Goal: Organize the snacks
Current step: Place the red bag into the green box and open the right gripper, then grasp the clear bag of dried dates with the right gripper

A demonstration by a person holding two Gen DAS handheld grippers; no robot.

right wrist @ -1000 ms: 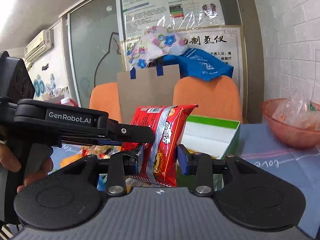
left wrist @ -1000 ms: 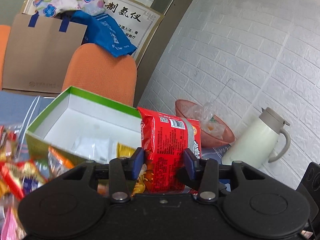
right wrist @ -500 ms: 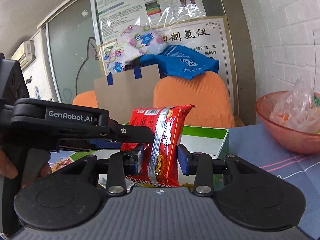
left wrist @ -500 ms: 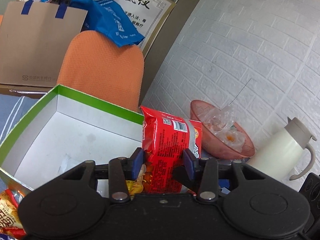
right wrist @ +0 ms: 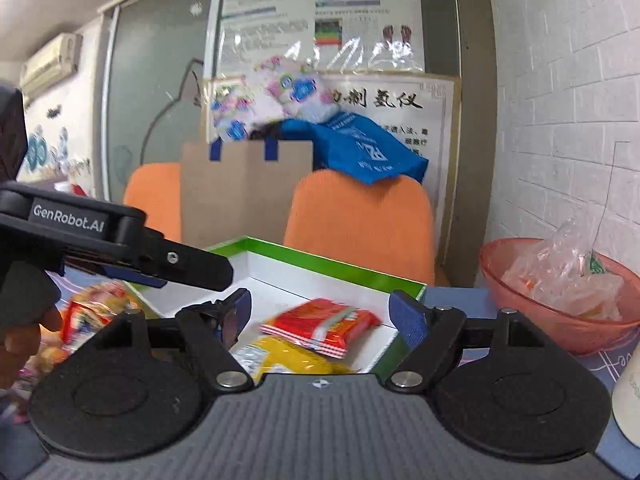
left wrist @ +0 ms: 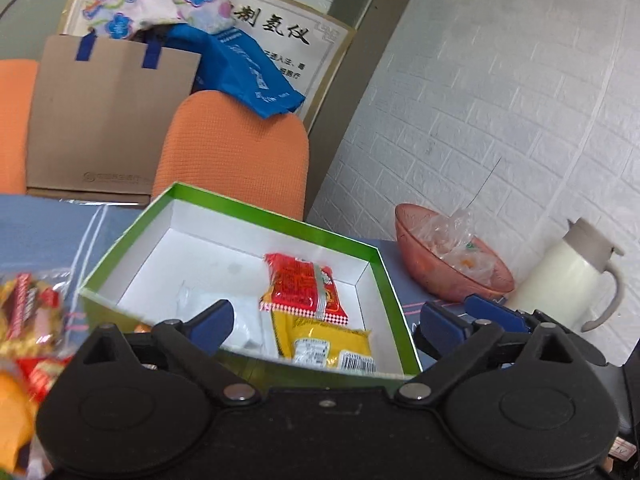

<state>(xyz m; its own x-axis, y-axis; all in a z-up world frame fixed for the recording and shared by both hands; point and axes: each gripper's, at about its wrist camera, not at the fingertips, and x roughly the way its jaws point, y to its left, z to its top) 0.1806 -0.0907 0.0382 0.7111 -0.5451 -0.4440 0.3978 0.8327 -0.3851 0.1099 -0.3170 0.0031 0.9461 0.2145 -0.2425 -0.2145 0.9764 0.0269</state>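
step in hand: release into the box. left gripper jaws are opening, spread wide, nothing between the pads. right gripper likewise, jaws opening, wide apart, nothing pressed between them.

red snack packet lies flat inside the green-rimmed box, straight ahead of the left gripper and just beyond its fingertips. its near edge overlaps a yellow packet, which sits closer to the tool, near the box's front wall. a white wrapper lies beside the yellow one, toward the left finger. from the right wrist view the red packet shows blurred, ahead of the tool and between the lines of the two fingers, clear of both; cannot tell if it has fully settled.

loose snack pile sits outside the box, off to the left of the left gripper. same pile shows in the right wrist view under the left gripper's body, beside a hand on its handle.

pink bowl with clear plastic bags and a white jug stand to the right of the box, apart from it.

judgement: this packet looks stowed; the pile is not yet sorted. next move likely calls for backing both tools out over the box's near wall without clipping the rim, then swinging left to the pile. packets there overlap, so picking one alone needs a pinch on a free edge with open jaws.
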